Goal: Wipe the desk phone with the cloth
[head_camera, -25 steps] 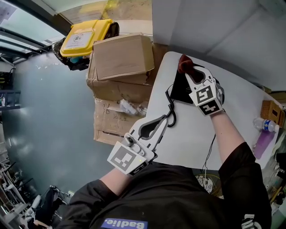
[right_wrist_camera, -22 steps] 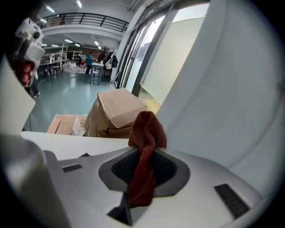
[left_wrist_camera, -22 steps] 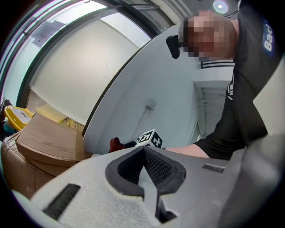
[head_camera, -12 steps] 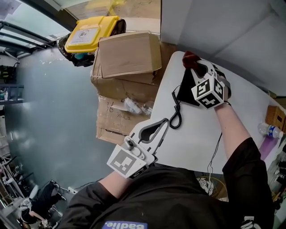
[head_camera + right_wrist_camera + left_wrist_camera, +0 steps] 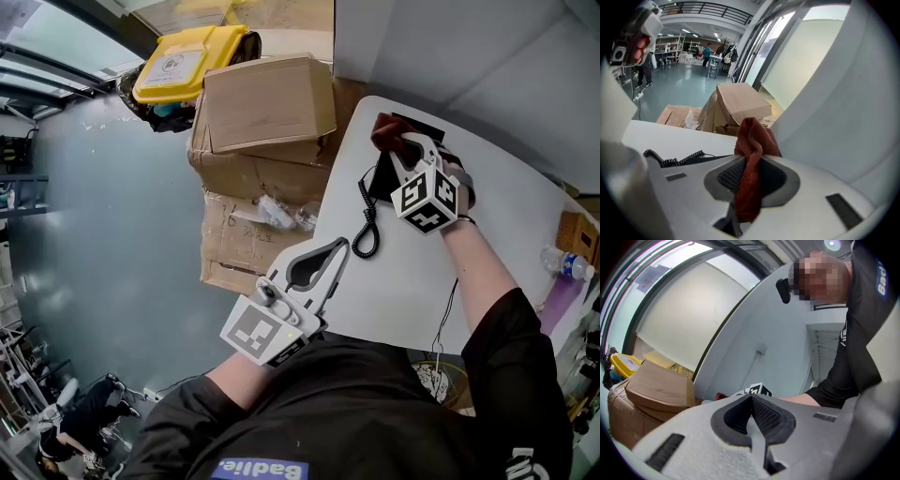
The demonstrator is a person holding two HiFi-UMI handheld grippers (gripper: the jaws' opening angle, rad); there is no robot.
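Right tongs (image 5: 401, 148), clamped on the red cloth (image 5: 384, 131), meet the phone (image 5: 381, 184) at upper right; light, overlapping strokes should serve best. Left tongs (image 5: 330, 251) hang closed, empty.

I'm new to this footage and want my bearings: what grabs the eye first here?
The dark red cloth pinched in the right tongs stands out, held at the black desk phone on the white table's far side. The left tongs are shut and empty near the table's left edge, beside stacked cardboard boxes.
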